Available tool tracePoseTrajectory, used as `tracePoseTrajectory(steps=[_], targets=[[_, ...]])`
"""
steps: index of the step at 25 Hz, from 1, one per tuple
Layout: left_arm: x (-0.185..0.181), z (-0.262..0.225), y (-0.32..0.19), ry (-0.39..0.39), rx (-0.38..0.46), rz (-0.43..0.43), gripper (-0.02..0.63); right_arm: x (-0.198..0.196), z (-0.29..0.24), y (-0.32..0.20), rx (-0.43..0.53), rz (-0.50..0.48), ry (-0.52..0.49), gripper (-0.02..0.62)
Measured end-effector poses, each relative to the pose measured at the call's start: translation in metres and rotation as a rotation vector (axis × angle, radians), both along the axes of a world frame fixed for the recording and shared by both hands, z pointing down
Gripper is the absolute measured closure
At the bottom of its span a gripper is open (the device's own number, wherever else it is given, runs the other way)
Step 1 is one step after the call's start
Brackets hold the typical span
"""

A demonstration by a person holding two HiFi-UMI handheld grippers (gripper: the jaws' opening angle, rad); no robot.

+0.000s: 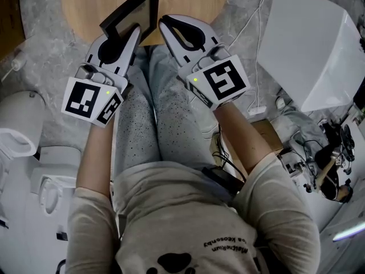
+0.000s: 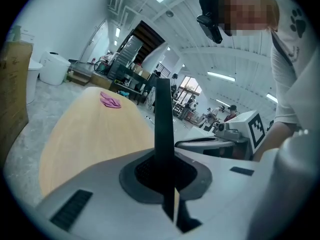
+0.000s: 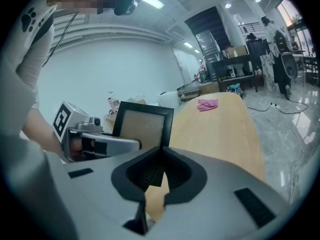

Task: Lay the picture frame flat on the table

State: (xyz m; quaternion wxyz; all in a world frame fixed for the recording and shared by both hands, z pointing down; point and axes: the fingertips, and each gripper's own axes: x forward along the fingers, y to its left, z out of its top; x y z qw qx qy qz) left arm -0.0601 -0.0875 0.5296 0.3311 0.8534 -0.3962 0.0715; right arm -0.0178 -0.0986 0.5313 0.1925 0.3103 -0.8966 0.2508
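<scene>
The black picture frame (image 1: 138, 13) stands on edge over the near rim of the round wooden table (image 1: 85, 4). My left gripper (image 1: 135, 32) is shut on the frame's lower edge. In the left gripper view the frame (image 2: 162, 119) rises edge-on from between the jaws of the left gripper (image 2: 162, 154). My right gripper (image 1: 163, 20) is shut, its tips next to the frame's lower right corner. In the right gripper view the frame (image 3: 142, 126) faces the camera, that corner right at the tips of the right gripper (image 3: 162, 149); whether they touch it I cannot tell.
A pink cloth (image 3: 207, 104) lies at the table's far end (image 2: 110, 101). The person's knees (image 1: 148, 124) sit below both grippers. A large white box (image 1: 308, 44) and cables are on the floor at right, white fixtures (image 1: 23, 130) at left.
</scene>
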Motion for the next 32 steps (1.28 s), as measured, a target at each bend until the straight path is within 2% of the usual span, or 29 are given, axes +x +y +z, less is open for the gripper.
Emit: tracePoseTrajectory(steps=[1, 3, 8, 12, 17, 25, 32], targets=[[0.0, 0.002, -0.001, 0.002, -0.003, 0.0, 0.589, 0.0, 0.005, 0.001, -0.016, -0.002, 0.0, 0.573], [-0.001, 0.008, -0.002, 0.003, -0.009, 0.001, 0.589, 0.0, 0.014, 0.002, -0.041, -0.007, 0.003, 0.493], [-0.001, 0.02, -0.003, -0.008, -0.018, 0.021, 0.589, 0.002, 0.037, 0.003, -0.047, -0.058, 0.045, 0.481], [0.003, 0.03, 0.0, -0.008, -0.024, 0.044, 0.589, 0.004, 0.05, 0.003, -0.071, -0.067, 0.025, 0.465], [0.008, 0.036, 0.005, 0.001, -0.024, 0.078, 0.589, 0.001, 0.055, 0.004, -0.094, -0.076, -0.007, 0.463], [0.011, 0.035, 0.015, 0.061, -0.004, 0.152, 0.589, 0.0, 0.061, 0.011, -0.146, -0.084, -0.063, 0.463], [0.008, 0.029, 0.015, 0.116, 0.018, 0.218, 0.589, -0.002, 0.053, 0.013, -0.172, -0.103, -0.142, 0.513]])
